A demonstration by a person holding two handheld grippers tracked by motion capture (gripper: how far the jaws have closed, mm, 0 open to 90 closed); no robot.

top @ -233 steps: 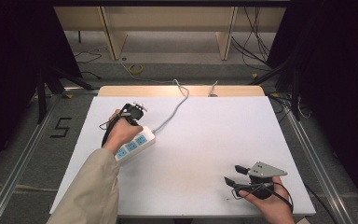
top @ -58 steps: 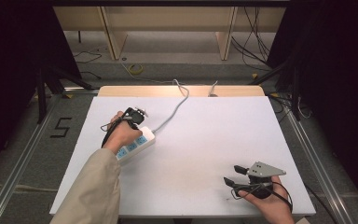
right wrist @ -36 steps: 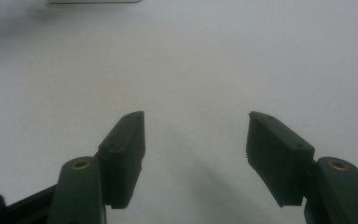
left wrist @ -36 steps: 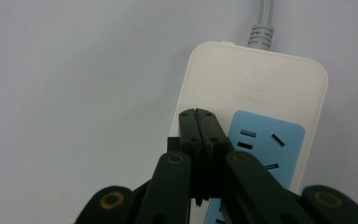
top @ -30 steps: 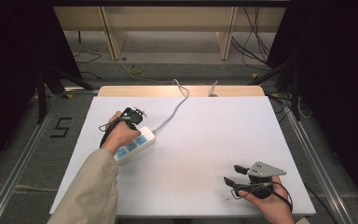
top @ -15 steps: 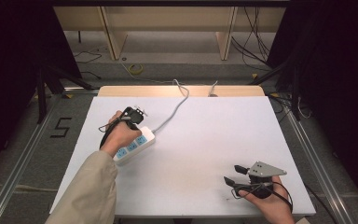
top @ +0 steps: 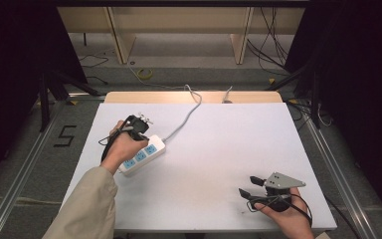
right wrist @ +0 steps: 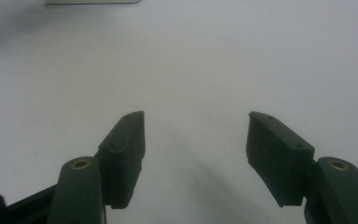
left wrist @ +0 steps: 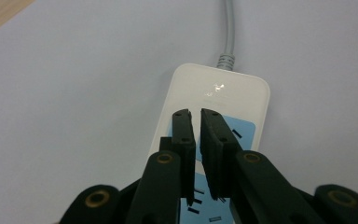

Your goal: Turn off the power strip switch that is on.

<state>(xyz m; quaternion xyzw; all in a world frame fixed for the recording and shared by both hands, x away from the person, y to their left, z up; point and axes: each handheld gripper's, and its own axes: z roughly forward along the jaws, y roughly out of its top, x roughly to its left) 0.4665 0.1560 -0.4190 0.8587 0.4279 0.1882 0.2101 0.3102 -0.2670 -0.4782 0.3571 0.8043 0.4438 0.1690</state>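
White power strip [top: 142, 155] lies at the table's [top: 219, 149] left, where the left gripper [left wrist: 196, 115], jaws just parting slightly with nothing between, hovers above its sockets; right gripper [right wrist: 196, 135] waits near-right, jaws apart, work barely begun.

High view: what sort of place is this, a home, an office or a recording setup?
Most likely a lab-style recording setup, not a home. A white table stands inside floor rails with a taped number 5 beside it, dark curtains hang at both sides, and loose cables lie on the floor behind.
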